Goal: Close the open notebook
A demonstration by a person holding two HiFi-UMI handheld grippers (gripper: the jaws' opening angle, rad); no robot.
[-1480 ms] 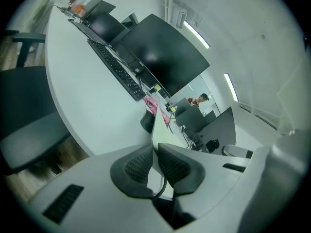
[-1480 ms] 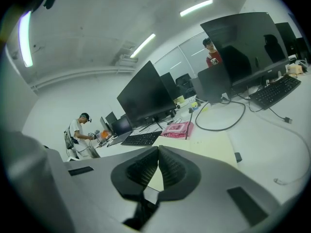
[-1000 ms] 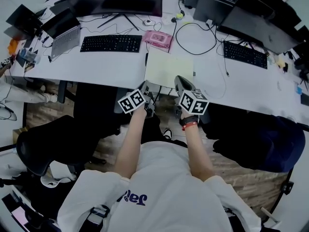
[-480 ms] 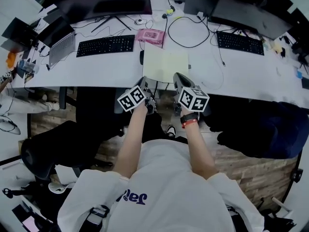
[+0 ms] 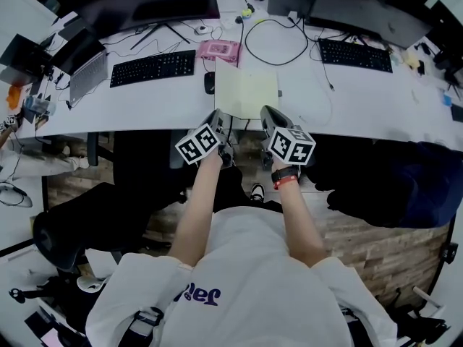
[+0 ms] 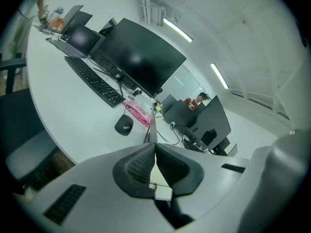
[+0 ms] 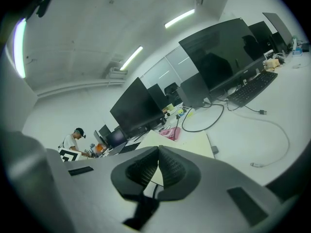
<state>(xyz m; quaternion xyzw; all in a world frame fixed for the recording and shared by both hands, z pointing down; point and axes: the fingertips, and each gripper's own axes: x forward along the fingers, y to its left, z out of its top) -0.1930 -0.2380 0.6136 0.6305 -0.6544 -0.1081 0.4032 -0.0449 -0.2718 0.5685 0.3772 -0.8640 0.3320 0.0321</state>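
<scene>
Upper centre of head view, on white desk (image 5: 145, 103): open notebook (image 5: 247, 92), pale pages up. Just below: left gripper (image 5: 219, 116), right gripper (image 5: 266, 113), both pinched closed, empty. Probably light, thin, floppy; take by cover's free edge.

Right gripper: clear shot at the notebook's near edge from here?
Probably yes. The pale yellow paper notebook lies at the white desk's front edge, just ahead of the right gripper, nothing between them. Its fingers are shut and would need opening first.
</scene>
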